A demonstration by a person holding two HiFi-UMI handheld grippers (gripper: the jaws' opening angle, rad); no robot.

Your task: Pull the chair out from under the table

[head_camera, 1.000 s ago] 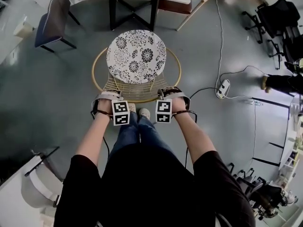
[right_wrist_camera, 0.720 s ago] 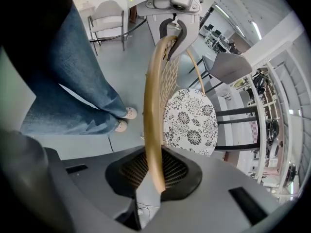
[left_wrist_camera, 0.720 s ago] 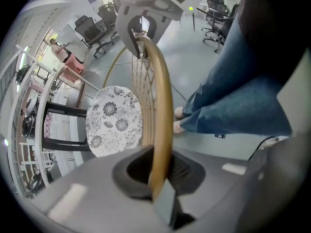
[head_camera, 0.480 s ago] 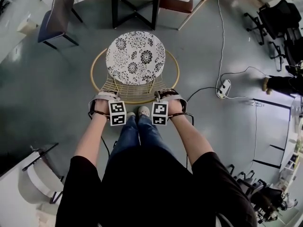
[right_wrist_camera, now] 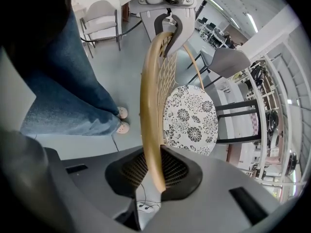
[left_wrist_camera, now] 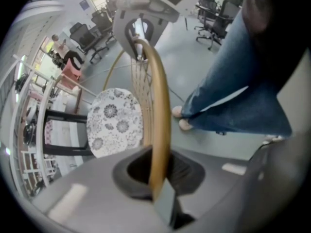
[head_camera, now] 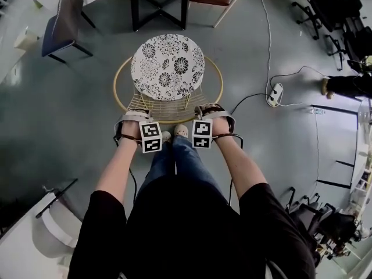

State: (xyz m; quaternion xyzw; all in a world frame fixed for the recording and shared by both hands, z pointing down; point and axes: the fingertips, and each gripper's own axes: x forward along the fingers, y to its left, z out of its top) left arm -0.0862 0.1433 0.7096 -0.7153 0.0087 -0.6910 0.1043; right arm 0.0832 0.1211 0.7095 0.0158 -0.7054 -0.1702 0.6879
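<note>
The left hand-held gripper [head_camera: 133, 118] and right hand-held gripper [head_camera: 213, 113] each clamp the near back rim of the chair [head_camera: 167, 68], its seat just beyond them.

Grey floor [head_camera: 64, 97] lies open on both sides of the gold-framed floral chair [head_camera: 167, 67]; the person's jeans-clad legs [head_camera: 174, 163] stand close behind.

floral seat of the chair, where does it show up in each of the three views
Head view: floral seat at upper centre, just above the tan backrest rail.
Left gripper view: floral seat left of centre, left of the rail.
Right gripper view: floral seat right of centre, right of the rail.
Shared landmark: the tan backrest rail, curving beside the seat in all three.
</note>
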